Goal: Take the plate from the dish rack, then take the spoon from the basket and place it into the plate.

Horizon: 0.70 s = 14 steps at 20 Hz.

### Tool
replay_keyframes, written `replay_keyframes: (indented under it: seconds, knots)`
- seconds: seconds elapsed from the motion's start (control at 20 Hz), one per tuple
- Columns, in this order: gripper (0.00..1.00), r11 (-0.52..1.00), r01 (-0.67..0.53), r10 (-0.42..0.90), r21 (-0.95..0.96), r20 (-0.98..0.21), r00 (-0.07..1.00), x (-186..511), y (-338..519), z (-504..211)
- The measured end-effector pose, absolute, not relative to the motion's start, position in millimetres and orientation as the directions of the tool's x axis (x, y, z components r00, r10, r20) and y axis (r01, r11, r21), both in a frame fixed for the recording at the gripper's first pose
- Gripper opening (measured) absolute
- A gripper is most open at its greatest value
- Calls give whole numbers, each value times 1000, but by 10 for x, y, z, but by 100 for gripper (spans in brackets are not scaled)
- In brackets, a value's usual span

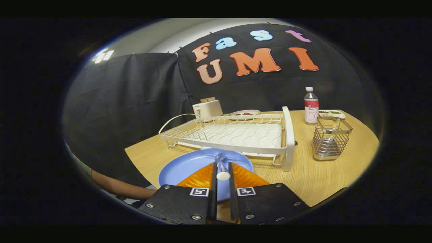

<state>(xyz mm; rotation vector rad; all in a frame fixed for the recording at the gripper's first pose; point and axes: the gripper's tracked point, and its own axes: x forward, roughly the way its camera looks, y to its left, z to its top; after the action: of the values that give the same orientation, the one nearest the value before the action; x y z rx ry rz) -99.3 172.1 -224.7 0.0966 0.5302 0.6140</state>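
Spoon clamped between jaws, over plate.

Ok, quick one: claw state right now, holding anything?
Claw: closed on the spoon, held between its fingers above the plate.

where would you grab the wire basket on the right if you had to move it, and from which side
Grip the wire basket by its top rim, coming straight down from above. It stands upright and open-topped on the table, with the rim bar exposed, and the bottle stands behind it. Right now the gripper is shut on the spoon over the blue plate.
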Motion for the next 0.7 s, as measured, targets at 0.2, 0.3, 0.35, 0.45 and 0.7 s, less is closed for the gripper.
replay_keyframes:
  seconds: [0.2,0.3,0.35,0.45,0.7]
  knots:
    - [24,818,-519,572,249,-454,684,-1002,1707,-2268]
    - [29,821,-515,569,246,-430,701,-961,1687,-2173]
    - [33,826,-511,562,239,-416,715,-916,1670,-2116]
    - [40,832,-506,554,226,-375,743,-844,1641,-1960]
    - [65,860,-477,510,181,-266,818,-621,1535,-1515]
